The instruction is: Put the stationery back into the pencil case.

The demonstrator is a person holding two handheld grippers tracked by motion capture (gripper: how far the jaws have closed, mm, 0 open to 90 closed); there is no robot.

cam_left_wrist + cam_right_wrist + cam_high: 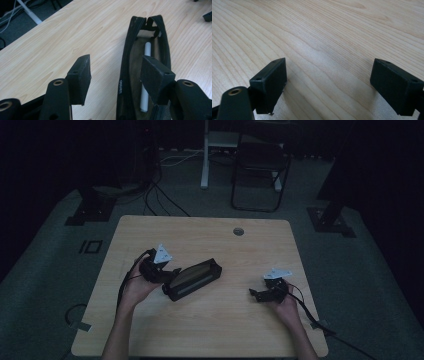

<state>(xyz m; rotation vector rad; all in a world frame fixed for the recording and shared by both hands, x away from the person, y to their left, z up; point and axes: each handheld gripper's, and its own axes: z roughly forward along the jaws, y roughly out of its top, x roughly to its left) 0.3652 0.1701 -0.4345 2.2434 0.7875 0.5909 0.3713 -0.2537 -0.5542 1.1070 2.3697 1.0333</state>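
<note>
Lying slantwise, open pencil case (194,279) beside left claw (170,276).

left gripper (115,75) fingers apart, right gripper (328,85) wide

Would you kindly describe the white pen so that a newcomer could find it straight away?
On the light wooden table, an open black fabric pencil case lies near the middle, beside the left gripper. The slim white pen lies lengthwise inside it, the only pale thing against the dark lining.

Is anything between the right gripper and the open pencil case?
Nothing visible: bare table lies between the right gripper and the pencil case. The left gripper is at the case's far end, not in between.
</note>
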